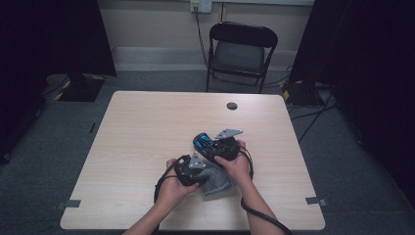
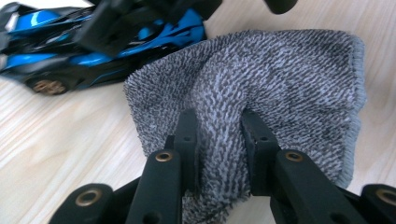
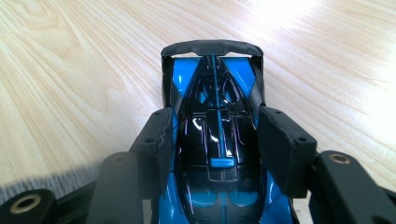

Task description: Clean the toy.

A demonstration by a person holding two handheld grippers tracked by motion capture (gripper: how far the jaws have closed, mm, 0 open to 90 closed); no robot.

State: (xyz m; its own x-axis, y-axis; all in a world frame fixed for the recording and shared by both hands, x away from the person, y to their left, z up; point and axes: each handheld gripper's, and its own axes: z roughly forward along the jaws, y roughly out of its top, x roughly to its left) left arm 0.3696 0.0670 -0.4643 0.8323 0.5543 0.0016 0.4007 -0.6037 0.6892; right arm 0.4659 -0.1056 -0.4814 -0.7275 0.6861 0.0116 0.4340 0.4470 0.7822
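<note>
We pin the blue toy race car [image 3: 217,154] on the table [image 1: 142,142] between our right gripper's [image 3: 217,140] jaws, while our left gripper [image 2: 219,140] pinches the grey terry cloth [image 2: 289,79] just beside it. Next, wiping likely means bringing cloth onto bodywork.

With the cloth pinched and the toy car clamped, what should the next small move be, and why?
Probably bring the grey cloth onto the blue toy car to wipe its body. The left tool is pinching a fold of cloth, the right tool clamps the car's sides on the table, and the cloth lies right beside the car.
</note>
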